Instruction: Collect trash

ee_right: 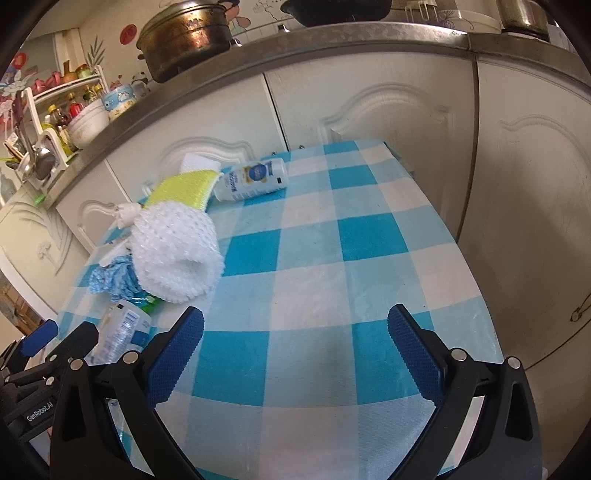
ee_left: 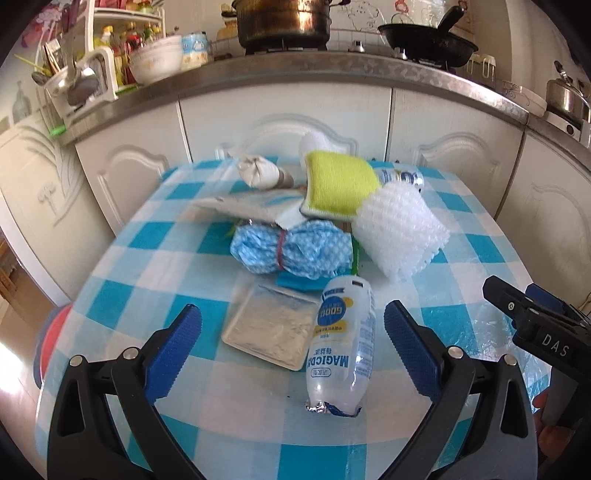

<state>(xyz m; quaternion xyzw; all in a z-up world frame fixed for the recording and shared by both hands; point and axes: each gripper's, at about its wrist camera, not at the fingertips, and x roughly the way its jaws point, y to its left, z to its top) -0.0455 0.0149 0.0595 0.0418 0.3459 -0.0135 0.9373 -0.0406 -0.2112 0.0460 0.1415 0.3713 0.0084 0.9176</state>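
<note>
A clear crushed plastic bottle (ee_left: 341,347) with a blue and yellow label lies on the checked tablecloth (ee_left: 147,266), beside a flat foil tray (ee_left: 271,328). My left gripper (ee_left: 291,328) is open, with the bottle and tray lying between its blue fingers. Behind them lie a blue cloth bundle (ee_left: 290,249), a white foam net (ee_left: 400,234), a yellow sponge (ee_left: 340,182), torn cardboard (ee_left: 247,208) and a knotted white bag (ee_left: 260,171). My right gripper (ee_right: 295,328) is open and empty over bare tablecloth (ee_right: 332,258). A second small bottle (ee_right: 253,179) lies at the table's far edge.
White kitchen cabinets (ee_left: 280,114) stand right behind the table, under a counter with a brass pot (ee_left: 282,22), a black wok (ee_left: 430,42) and a bowl (ee_left: 157,59). The right gripper's body (ee_left: 539,328) shows at the right of the left wrist view.
</note>
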